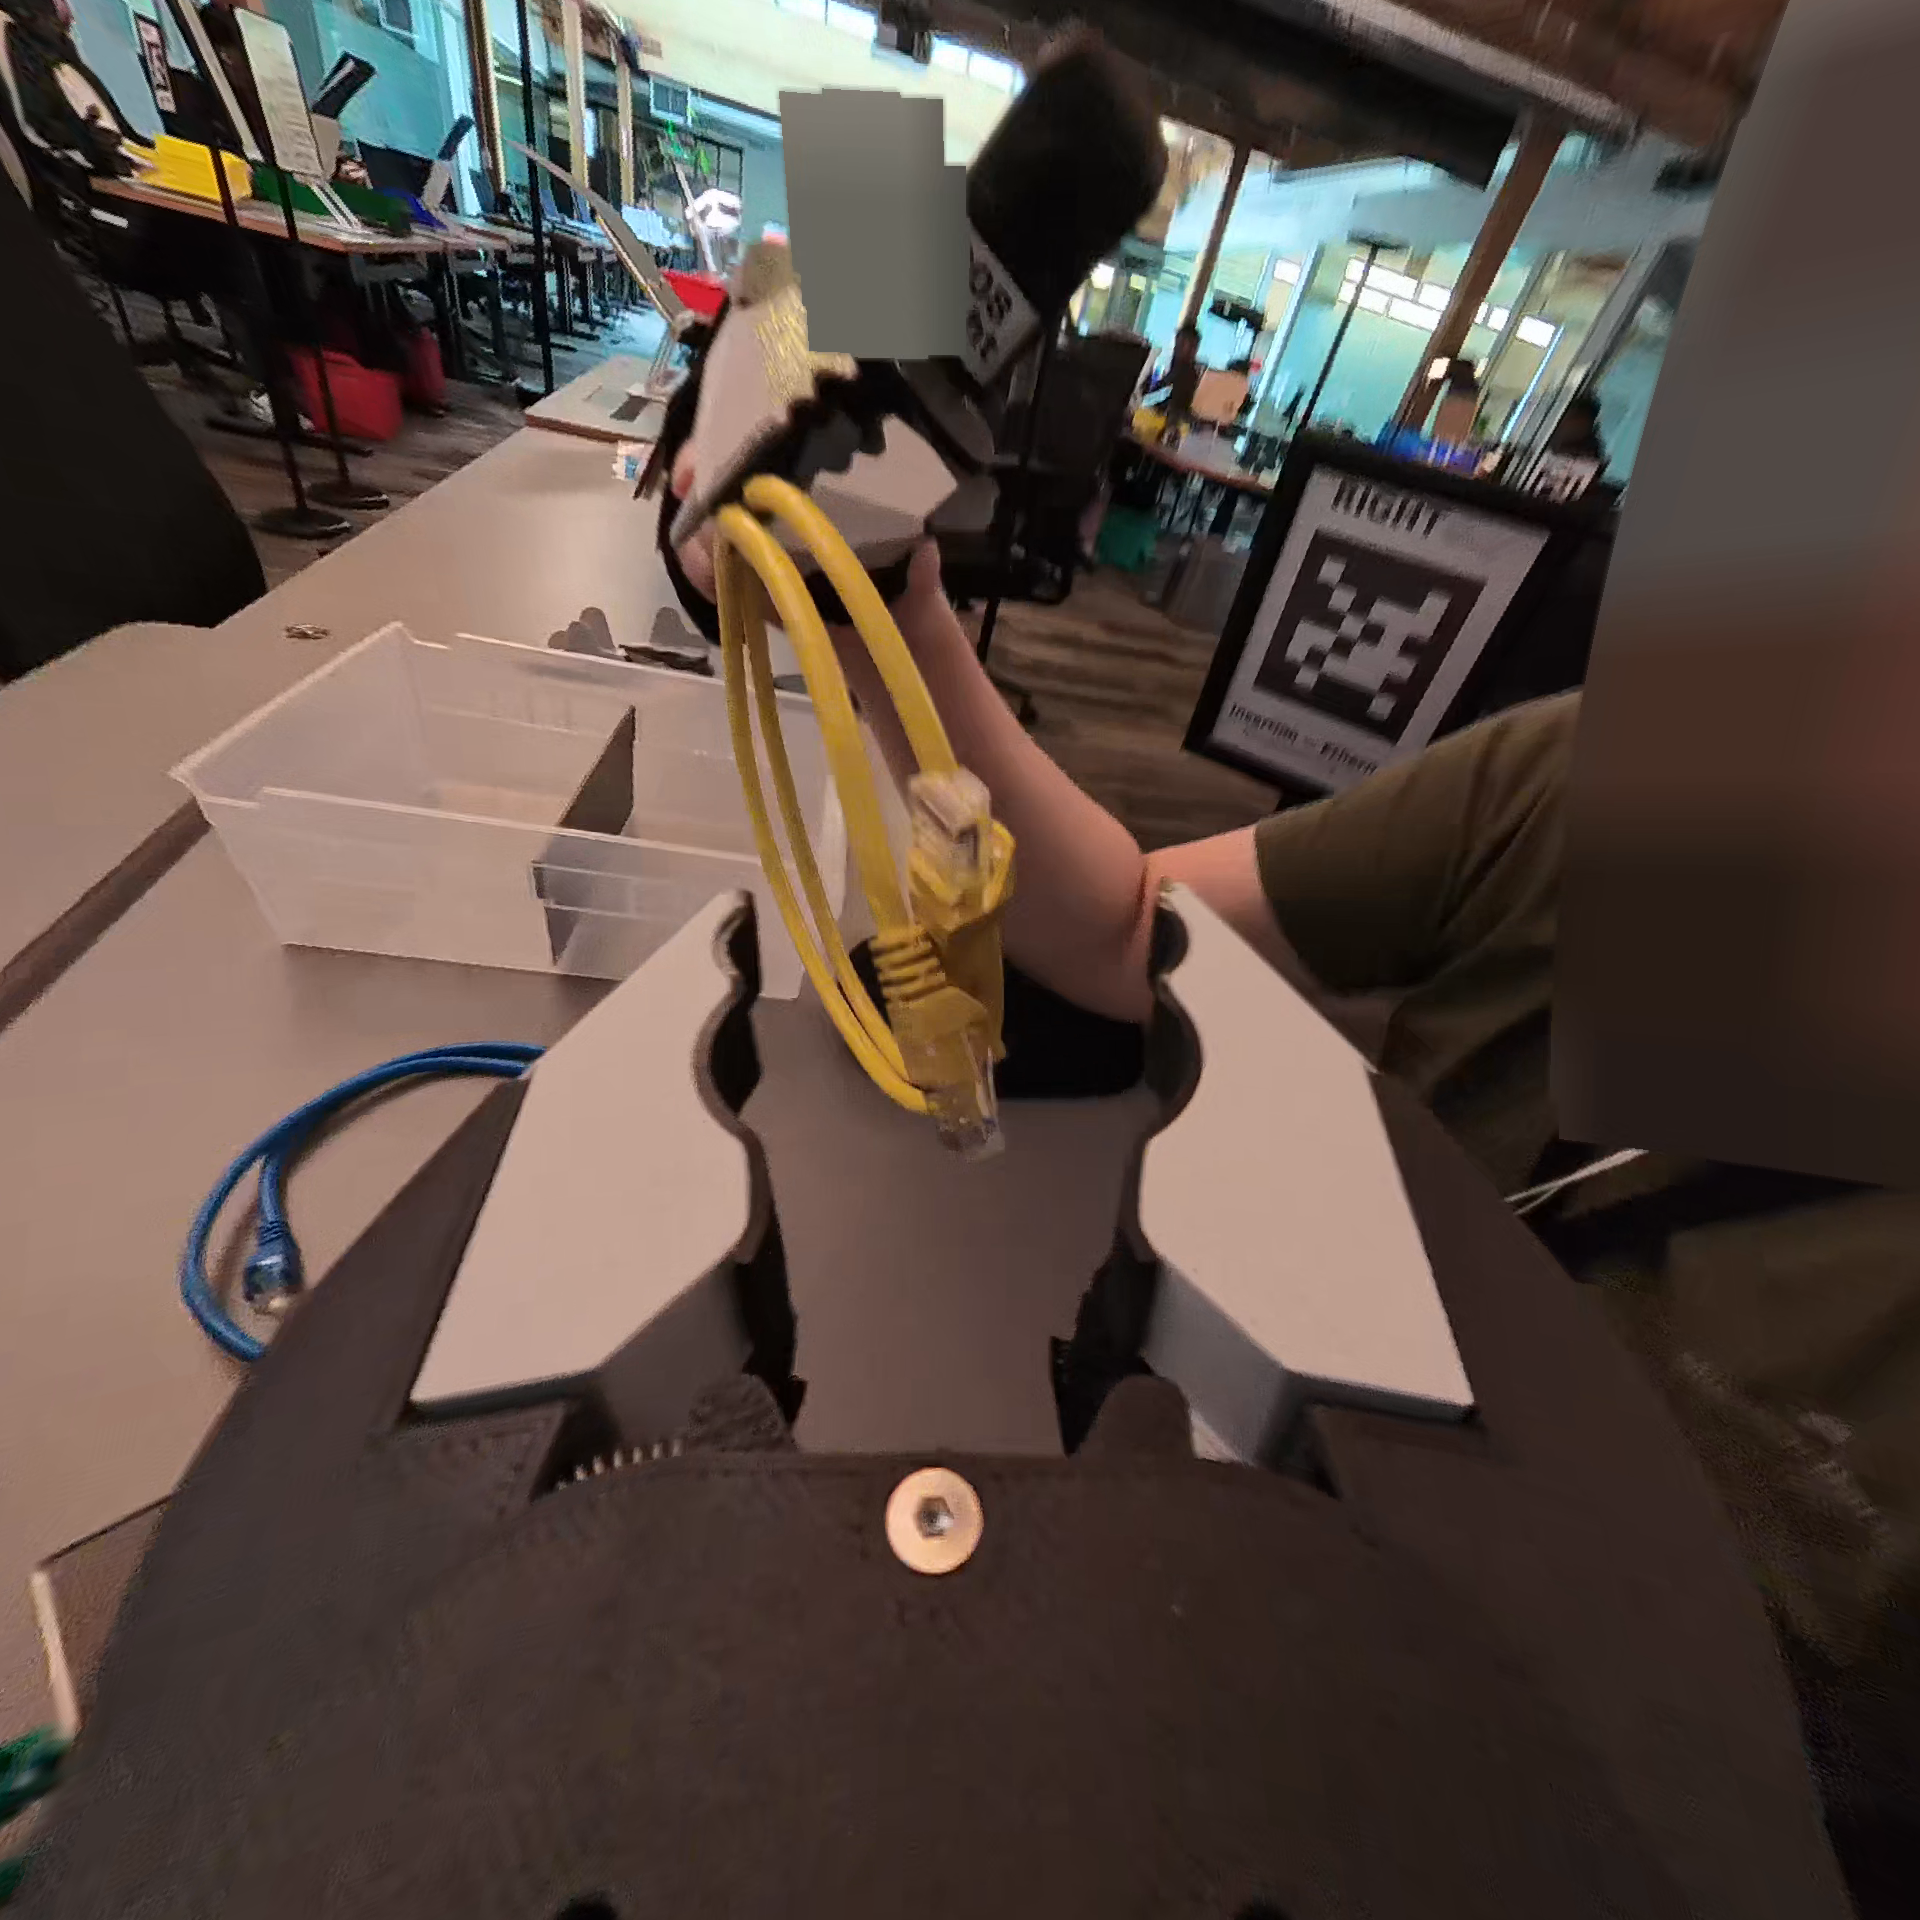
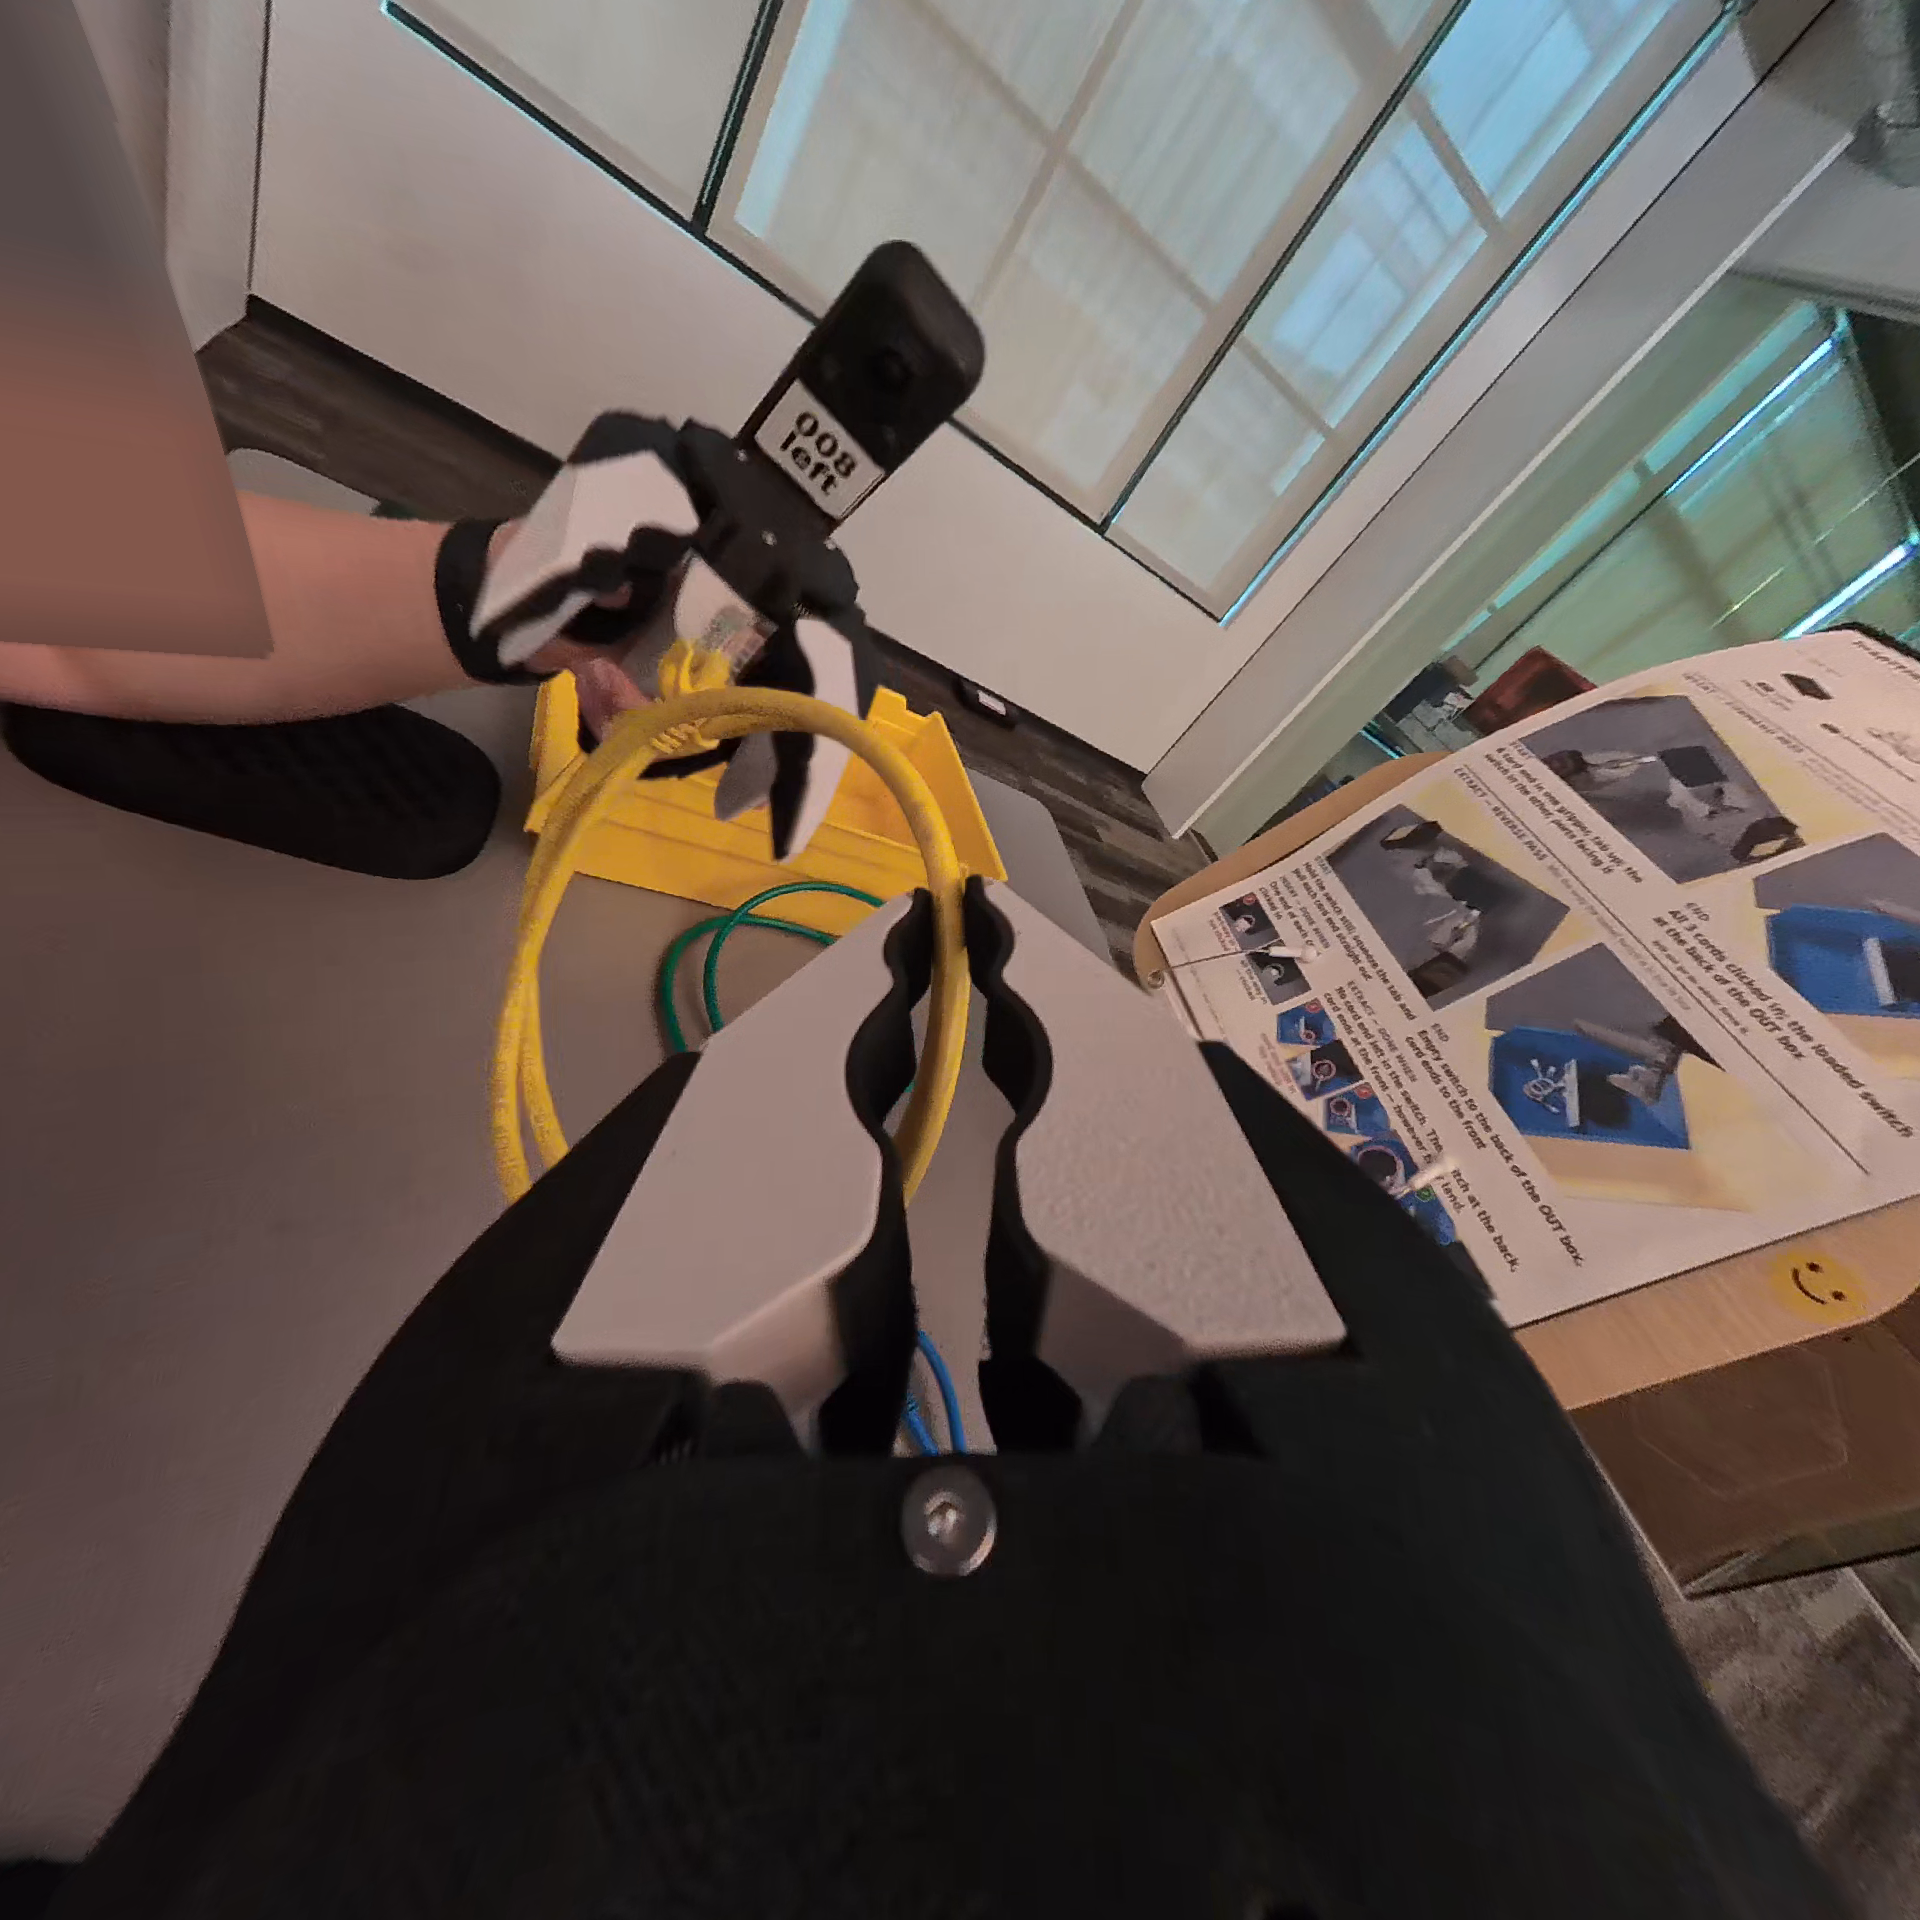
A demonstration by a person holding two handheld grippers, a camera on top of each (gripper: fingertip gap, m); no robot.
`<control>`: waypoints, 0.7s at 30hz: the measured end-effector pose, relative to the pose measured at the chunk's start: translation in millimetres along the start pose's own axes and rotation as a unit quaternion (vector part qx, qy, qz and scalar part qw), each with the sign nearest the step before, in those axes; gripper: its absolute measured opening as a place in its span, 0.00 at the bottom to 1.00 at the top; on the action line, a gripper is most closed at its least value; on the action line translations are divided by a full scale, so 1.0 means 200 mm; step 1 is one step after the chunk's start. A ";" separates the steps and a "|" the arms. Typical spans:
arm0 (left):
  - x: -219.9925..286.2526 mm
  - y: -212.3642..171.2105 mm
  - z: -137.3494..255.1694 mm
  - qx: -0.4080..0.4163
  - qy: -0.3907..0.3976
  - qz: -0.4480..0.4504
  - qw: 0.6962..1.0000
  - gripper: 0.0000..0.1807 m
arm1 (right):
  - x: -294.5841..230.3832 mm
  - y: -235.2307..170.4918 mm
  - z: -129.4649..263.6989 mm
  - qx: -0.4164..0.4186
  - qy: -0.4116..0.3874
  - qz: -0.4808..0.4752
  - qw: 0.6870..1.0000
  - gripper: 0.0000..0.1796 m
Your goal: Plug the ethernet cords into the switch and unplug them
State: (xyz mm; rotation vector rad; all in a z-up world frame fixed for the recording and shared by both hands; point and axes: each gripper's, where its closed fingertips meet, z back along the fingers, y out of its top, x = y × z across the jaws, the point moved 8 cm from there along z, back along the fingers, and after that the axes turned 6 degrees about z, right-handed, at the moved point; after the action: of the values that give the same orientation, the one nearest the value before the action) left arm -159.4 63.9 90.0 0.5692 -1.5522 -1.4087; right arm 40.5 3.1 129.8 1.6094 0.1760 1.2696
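Our right tool point(image 2: 940, 914) is clenched on the coiled yellow ethernet cord point(image 1: 831, 727), held above the grey tabletop point(image 1: 156, 1039); our left tool point(image 1: 951, 1039) gapes beside its dangling plugs. Judged pickup stage: next, left grips one plug. No switch visible.

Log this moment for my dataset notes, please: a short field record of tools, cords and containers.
right tool: shut on yellow ethernet cord, held up as a hanging loop
left tool: open, empty, both yellow plugs dangling between its fingers
blue ethernet cord: loose on table
green ethernet cord: on table beside yellow bin
clear bin: on table, divider inside
switch: not visible
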 end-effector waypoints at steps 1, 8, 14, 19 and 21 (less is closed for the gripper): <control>0.00 -0.02 -0.02 -0.013 0.004 -0.020 1.000 0.33 | 0.00 0.00 0.01 0.005 -0.002 0.000 1.000 0.03; 0.04 -0.02 0.00 -0.052 0.063 -0.111 0.991 0.08 | 0.01 -0.02 0.06 0.004 0.019 -0.008 1.000 0.03; 0.04 0.01 0.05 -0.042 0.081 -0.099 0.991 0.09 | -0.02 -0.08 0.02 -0.046 0.041 -0.004 0.998 0.03; 0.04 0.03 0.08 -0.033 0.095 -0.096 0.990 0.08 | -0.02 -0.10 0.00 -0.066 0.038 -0.009 0.997 0.03; 0.03 0.03 0.09 -0.028 0.099 -0.088 0.991 0.08 | -0.02 -0.11 -0.01 -0.072 0.039 -0.011 0.997 0.03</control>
State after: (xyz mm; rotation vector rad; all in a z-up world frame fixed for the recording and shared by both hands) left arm -176.2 68.5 99.6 0.8031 -1.3258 -1.4741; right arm 47.3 11.1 111.1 1.4336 0.1474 1.2982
